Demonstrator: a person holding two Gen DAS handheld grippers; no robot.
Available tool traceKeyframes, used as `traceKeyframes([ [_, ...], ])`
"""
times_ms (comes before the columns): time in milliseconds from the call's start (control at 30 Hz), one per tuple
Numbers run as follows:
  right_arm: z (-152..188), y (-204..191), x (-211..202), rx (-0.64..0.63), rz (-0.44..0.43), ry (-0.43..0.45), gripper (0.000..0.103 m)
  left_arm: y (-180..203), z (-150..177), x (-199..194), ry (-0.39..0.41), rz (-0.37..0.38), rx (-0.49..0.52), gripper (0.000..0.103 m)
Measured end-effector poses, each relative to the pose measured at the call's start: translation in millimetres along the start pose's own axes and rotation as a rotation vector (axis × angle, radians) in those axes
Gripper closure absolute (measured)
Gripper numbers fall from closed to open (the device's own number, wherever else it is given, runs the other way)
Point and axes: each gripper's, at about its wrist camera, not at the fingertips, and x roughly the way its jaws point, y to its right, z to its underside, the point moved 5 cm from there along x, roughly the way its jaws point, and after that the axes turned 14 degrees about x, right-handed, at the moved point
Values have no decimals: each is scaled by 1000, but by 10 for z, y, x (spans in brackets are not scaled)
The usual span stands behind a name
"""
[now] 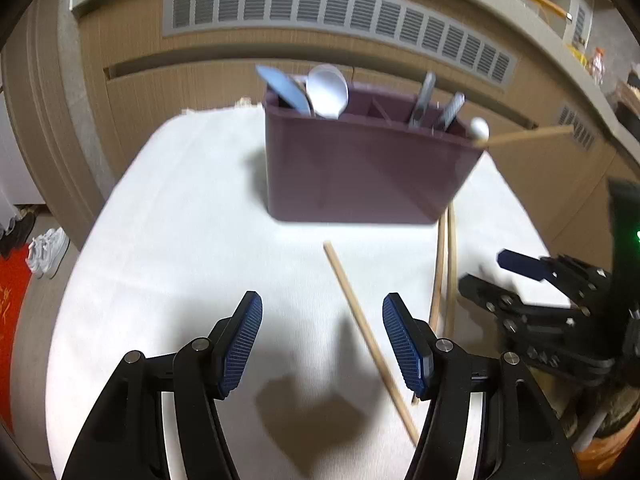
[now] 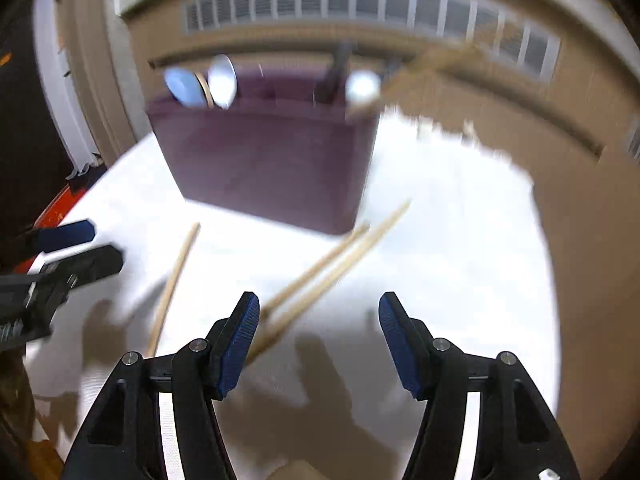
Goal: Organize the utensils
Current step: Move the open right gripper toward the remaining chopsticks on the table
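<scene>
**Wooden chopsticks left on the cloth, both tongs empty and lining up**

White cloth covers the tabletop [image 1: 168, 240]. The maroon caddy [image 1: 360, 168] stands at the far side and holds a blue spoon [image 1: 282, 88] and a white spoon [image 1: 328, 90] in its left end, and metal handles [image 1: 424, 100] in the right end. A wooden stick with a white ball tip [image 1: 480, 130] sticks out sideways over the right corner.

Three loose chopsticks lie on the cloth in front of the caddy. The single chopstick [image 1: 368, 336] runs diagonally between the pads of the left tongs [image 1: 322, 342]. The pair of chopsticks [image 1: 446, 268] lies just to the right, near the caddy's right corner.

Left tongs: jaws wide, nothing gripped, hanging over the single chopstick. Right tongs [image 2: 318, 342]: jaws wide, empty, with the lower ends of the pair near the left pad. The right view is blurred, so contact can't be told.

Step, as judged: picking up the remaining chopsticks; spoons and metal pieces look sorted already.

Next move calls for lowering until the pads straddle a thin stick lying flat on soft cloth, then closing fully. Risk: the stick rolls or the pads pinch cloth. After that, lift, stand it upright and drop it into a caddy compartment.
</scene>
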Motion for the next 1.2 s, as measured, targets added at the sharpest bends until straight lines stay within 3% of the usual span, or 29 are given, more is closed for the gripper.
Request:
traceKeyframes([
  [233,39,33,82,-18,55,-13,43,71,68,117,-45,19,-2,40],
  [433,68,282,-46,-10,163,27,43,27,47,236,-85,78,-70,40],
  [500,122,374,-104,19,154,28,43,41,26,288,-101,88,-79,42],
  [600,182,435,-158,48,126,31,43,121,-70,395,-117,22,-20,48],
  [767,225,428,-160,51,87,31,42,203,-161,512,-132,-78,48,49],
  [967,211,205,-171,32,-3,2,30,270,-137,547,-150,-94,75,52],
  [1200,222,-145,18,-29,-24,-52,30,281,-112,489,-154,-91,79,52],
])
